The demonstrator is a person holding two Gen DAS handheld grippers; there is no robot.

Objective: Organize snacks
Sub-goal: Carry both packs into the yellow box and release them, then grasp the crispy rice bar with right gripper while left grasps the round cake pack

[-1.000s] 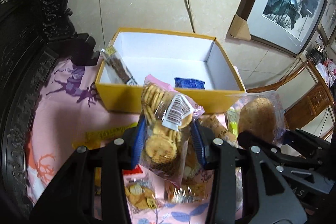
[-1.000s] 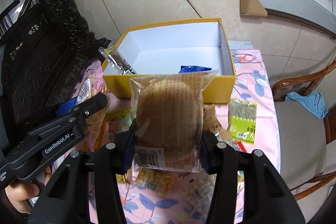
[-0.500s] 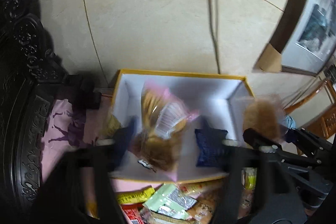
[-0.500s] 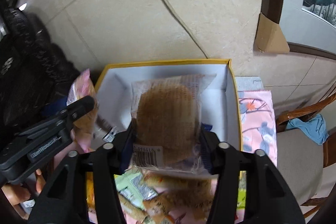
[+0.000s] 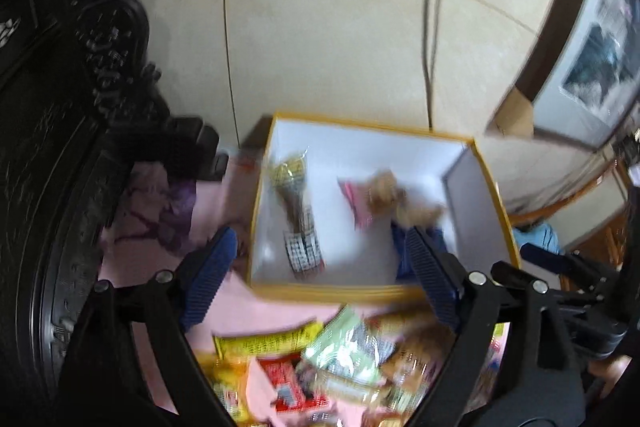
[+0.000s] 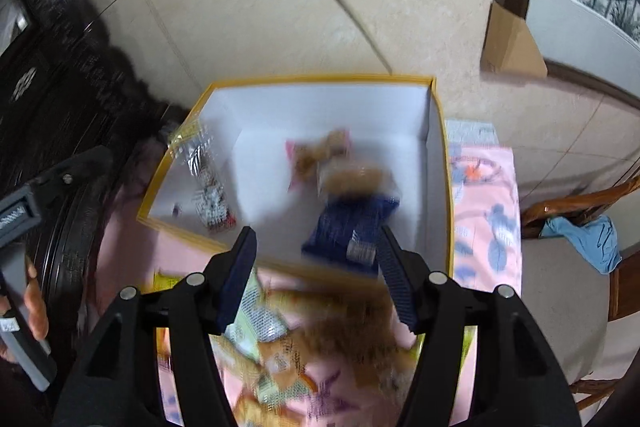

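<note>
The yellow box (image 5: 494, 183) is the landmark; positions below are given relative to it, left to right.

Left gripper (image 5: 320, 283): jaws are opening, spread wide, with nothing between them. It hangs over the box's near-left corner. A clear packet of dark sticks (image 5: 298, 215) lies inside the box along its left wall, long axis running from near wall to far wall.

Centre of the box: a pink-edged cracker bag (image 6: 316, 155) and a round-cake packet (image 6: 354, 179) sit together, blurred (apparently just released). A blue packet (image 6: 344, 227) lies against the near wall, right of centre.

Right gripper (image 6: 316, 259): jaws stand about half apart and grip nothing. It hangs over the near wall.

The remaining snack pile (image 5: 340, 359) lies on the pink-clothed worktop (image 5: 140, 259) outside the near wall, beneath and behind both sets of jaws. Judged from this layout, the next pick requires drawing back from the box; both grippers look about equally near, the yellow wrapper (image 5: 272, 339) nearer the left.
</note>
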